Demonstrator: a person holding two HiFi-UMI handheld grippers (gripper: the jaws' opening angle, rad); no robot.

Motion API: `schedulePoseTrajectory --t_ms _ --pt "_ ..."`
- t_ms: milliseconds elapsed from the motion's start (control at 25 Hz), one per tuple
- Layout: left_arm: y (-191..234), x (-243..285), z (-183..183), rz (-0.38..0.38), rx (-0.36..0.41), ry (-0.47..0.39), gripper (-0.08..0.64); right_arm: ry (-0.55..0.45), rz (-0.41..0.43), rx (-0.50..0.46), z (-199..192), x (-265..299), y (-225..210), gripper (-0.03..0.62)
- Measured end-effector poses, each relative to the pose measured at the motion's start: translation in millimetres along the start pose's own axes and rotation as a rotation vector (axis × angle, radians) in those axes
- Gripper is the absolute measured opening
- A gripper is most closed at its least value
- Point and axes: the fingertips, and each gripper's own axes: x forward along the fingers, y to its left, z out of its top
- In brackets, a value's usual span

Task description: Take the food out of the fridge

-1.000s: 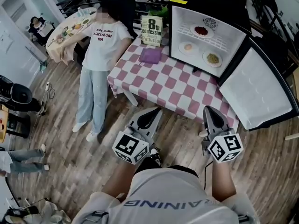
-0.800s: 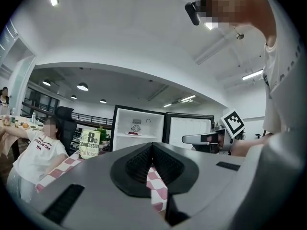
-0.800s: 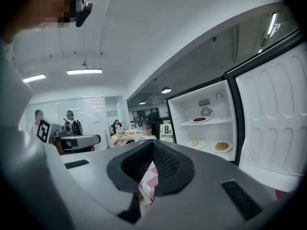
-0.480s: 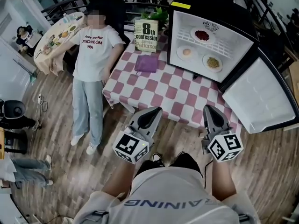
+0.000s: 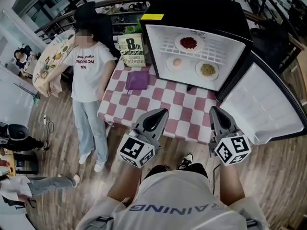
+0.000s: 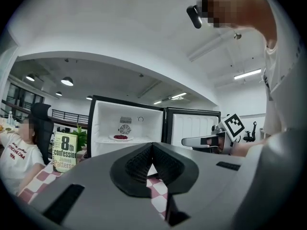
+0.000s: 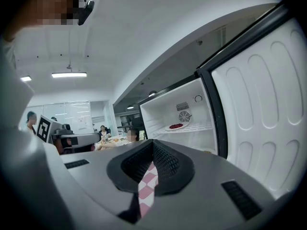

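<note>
A small black fridge (image 5: 158,6) stands open on a pink-checked table (image 5: 158,97). A plate of red food (image 5: 188,43) sits on its upper wire shelf. Below it are a plate of pale food (image 5: 177,63) and a plate of yellow-green food (image 5: 207,70). My left gripper (image 5: 160,112) and right gripper (image 5: 216,111) hover level at the table's near edge, well short of the fridge. Both are shut and empty. The left gripper view shows the red food (image 6: 120,137) ahead; the right gripper view shows it (image 7: 176,126) too.
The fridge door (image 5: 261,104) swings wide open to the right. A book (image 5: 132,51) stands left of the fridge with a purple cloth (image 5: 137,79) in front of it. A person (image 5: 88,75) stands by the table's left end. Wooden floor lies below.
Both grippers have moved forward toward the table, and the table and fridge now lie closer beneath me. The jaws stay shut.
</note>
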Motion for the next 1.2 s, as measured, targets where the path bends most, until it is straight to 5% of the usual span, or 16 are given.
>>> schedulePoseTrajectory --t_ms 400,760,1200 --pt "8.1 62.0 -11.7 -0.042 -0.006 0.055 0.009 0.026 -0.065 0.070 -11.1 14.0 -59.4 0.018" --pt "42.0 73.0 -15.3 -0.156 -0.027 0.063 0.008 0.031 -0.167 0.105 -13.7 37.8 -44.6 0.018" --pt "84.4 68.6 -26.9 -0.132 -0.046 0.072 0.009 0.022 -0.255 0.409 -38.3 115.7 -63.1 0.021"
